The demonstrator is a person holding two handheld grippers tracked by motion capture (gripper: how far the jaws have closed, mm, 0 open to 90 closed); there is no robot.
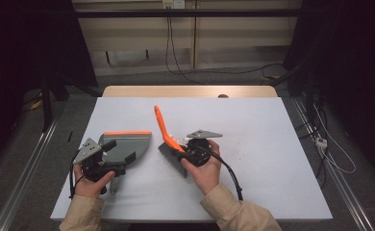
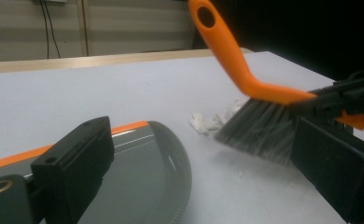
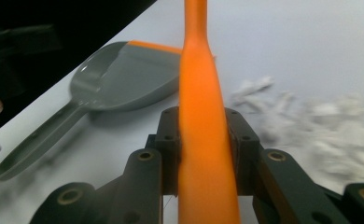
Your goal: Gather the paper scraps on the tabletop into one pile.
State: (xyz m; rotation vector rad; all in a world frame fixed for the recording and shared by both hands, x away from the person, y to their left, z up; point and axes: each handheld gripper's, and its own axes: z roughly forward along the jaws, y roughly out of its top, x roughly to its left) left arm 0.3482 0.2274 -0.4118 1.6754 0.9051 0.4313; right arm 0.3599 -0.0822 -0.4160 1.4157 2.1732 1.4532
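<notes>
Dim room all round, black curtains at the sides, cables trailing down a pale back wall, and one white matte table [image 1: 281,159] with a wooden strip along its far edge.

Main thing here is the hand brush [image 1: 168,142], sitting about mid-table, a bit toward the near edge. Its smooth orange plastic handle [image 3: 203,116] is flat and curved, with a hanging hole in the tip, and it points up toward the far edge. Grey bristles [image 2: 259,128] fan out stiff and dense, tips down on the tabletop. The right gripper [image 1: 195,150] has its black jaws clamped tight on the handle, one pad on each side, as the right gripper view shows.

Just past the bristles lies a small heap of white crumpled scraps [image 2: 213,122], papery and ragged; a few specks are scattered nearby on the surface.

Left of the brush is the dustpan [image 1: 128,144]: glossy grey plastic, rounded scoop shape, orange strip along its flat lip, fine ridged teeth on the curved rim, long narrow handle. It lies flat, near the left edge. The left gripper [image 1: 101,161] sits at the pan's handle end, blocky black jaws over it, but I can't tell whether they're actually pinching it or not.
</notes>
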